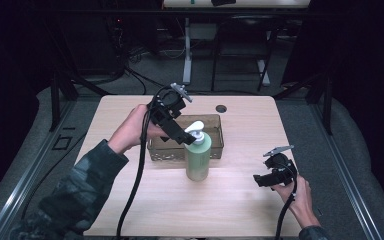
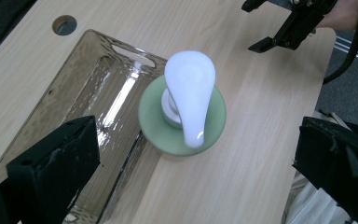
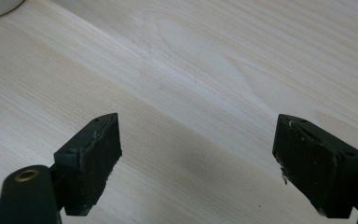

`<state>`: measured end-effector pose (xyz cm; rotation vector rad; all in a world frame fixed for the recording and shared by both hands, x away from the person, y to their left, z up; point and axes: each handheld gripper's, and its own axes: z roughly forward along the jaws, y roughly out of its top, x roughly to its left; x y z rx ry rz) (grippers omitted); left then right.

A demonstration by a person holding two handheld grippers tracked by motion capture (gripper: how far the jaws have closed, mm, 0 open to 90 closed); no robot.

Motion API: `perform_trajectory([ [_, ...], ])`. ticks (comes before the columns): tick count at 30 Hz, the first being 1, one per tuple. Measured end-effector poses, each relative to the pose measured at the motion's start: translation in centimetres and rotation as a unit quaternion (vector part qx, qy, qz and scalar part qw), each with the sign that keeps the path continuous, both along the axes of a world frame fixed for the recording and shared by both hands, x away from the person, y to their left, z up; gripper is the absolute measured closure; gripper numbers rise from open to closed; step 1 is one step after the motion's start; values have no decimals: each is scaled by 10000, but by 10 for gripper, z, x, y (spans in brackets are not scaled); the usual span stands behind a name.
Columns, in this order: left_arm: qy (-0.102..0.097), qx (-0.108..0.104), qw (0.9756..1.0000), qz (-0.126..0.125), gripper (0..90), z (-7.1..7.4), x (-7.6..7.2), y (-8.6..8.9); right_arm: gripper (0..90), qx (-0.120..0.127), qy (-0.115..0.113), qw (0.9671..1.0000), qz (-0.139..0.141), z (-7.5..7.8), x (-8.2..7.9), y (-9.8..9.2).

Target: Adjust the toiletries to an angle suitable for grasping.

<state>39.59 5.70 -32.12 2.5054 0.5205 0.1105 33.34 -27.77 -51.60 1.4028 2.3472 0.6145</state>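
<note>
**benchguy:** Soap bottle point(image 1: 198, 159) question. It's the green pump dispenser standing upright near the middle of the wooden table point(image 1: 240, 200), touching or just in front of the near wall of the clear plastic tray point(image 1: 215, 150). Left gripper point(image 1: 187, 136) hangs right above the white pump head point(image 2: 189, 95), jaws spread wide, nothing between them. Right gripper point(image 1: 260, 180) sits low over bare wood at the near right, well apart from the bottle, jaws also open and empty. How would you go in?

**tabletop_tim:** I'd guess the bottle is meant to go into the tray. From big to small: keep the tray in mind first, since its near wall is right behind the bottle and a jaw could clip it. Then skip the pump head; it's smooth, narrow and springy. Drop lower and straddle the green body or the neck under the collar, one jaw each side, then close. Keep it upright on the lift. The right one could steady the tray if it slides.
</note>
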Motion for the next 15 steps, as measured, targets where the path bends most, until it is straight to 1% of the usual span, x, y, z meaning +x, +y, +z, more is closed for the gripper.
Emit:
perform_trajectory([
  [3,51,82,9999,-51,0,-4,4,-8,147,-4,4,10000,-16,0,0,0],
  [4,51,82,9999,-51,3,-4,4,-8,147,-4,4,10000,-16,0,0,0],
  [5,74,142,9998,-102,12,-6,6,-13,147,-4,0,10000,-18,0,0,-1],
  [6,113,167,9997,-152,41,-7,7,-16,147,-8,0,10000,-18,0,0,-1],
  [8,161,202,9995,-208,133,-9,8,-21,147,-15,-1,10000,-16,0,0,-1],
  [10,178,254,9992,-243,167,-10,9,-25,147,-23,0,10000,-5,0,0,-1],
  [12,187,251,9991,-286,253,-11,10,-29,147,-24,8,10000,-2,0,0,0],
  [13,202,254,9990,-295,269,-12,10,-31,147,-23,8,10000,-1,0,0,0],
  [15,210,282,9988,-340,328,-14,10,-34,147,-8,13,10000,-1,0,0,0],
])
